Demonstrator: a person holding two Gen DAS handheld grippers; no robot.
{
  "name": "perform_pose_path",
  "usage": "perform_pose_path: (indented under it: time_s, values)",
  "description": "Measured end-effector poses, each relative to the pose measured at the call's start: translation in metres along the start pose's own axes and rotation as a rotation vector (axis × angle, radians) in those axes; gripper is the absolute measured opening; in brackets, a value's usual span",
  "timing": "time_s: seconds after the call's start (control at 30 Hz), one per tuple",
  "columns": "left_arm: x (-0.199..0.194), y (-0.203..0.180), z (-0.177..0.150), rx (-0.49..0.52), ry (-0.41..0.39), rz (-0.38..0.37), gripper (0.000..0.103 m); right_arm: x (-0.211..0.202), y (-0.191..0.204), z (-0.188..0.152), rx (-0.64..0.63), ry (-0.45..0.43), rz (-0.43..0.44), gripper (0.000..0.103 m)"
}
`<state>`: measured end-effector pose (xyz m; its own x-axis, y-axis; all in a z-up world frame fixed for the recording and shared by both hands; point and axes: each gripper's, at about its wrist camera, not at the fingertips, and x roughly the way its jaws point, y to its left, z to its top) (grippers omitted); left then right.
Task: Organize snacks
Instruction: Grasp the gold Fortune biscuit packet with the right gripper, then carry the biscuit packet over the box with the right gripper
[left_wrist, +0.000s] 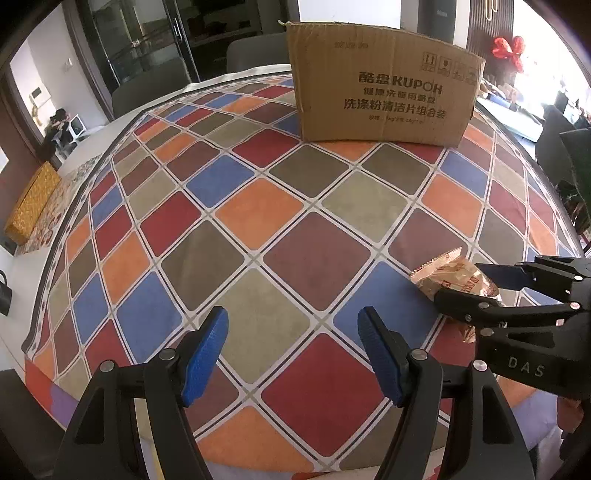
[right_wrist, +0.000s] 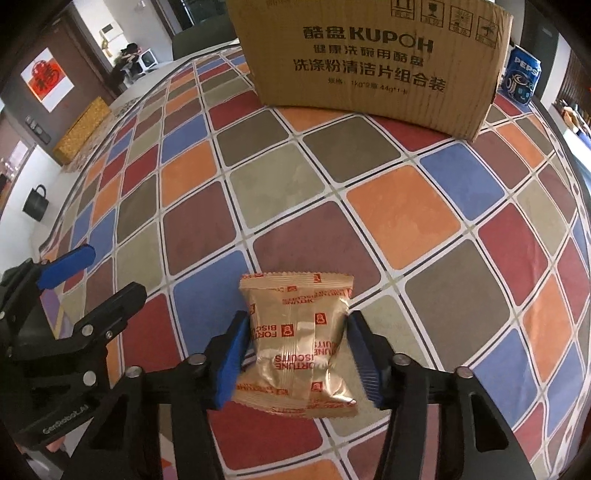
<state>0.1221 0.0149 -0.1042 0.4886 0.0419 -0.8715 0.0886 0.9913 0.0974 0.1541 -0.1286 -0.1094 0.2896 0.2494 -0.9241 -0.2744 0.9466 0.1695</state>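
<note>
The right gripper (right_wrist: 297, 350) pinches a gold foil biscuit packet (right_wrist: 295, 343) on the checked tablecloth (right_wrist: 369, 221). The left gripper (left_wrist: 293, 350), at nine o'clock, gapes wide and empty. A brown cardboard box (right_wrist: 369, 62) stands at twelve o'clock.

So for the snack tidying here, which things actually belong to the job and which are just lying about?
Belongs to the job:
- gold biscuit packet, between the right gripper fingers, which touch its sides
- cardboard box, the likely place to put it
- left gripper, open over bare tablecloth

Just lying about:
- Pepsi can behind the box
- yellow box off to the side
- black bag on the floor
</note>
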Motion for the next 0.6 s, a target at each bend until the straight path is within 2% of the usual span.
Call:
perform_pose_path:
  time_s: [0.2, 0.6]
  values:
    - [0.000, 0.001, 0.004, -0.009, -0.006, 0.005, 0.072, -0.004, 0.008, -0.001, -0.050, -0.026, -0.029, 0.043]
    - [-0.018, 0.001, 0.026, -0.017, -0.085, 0.006, 0.072, -0.030, 0.003, 0.009, -0.032, -0.120, -0.029, 0.043]
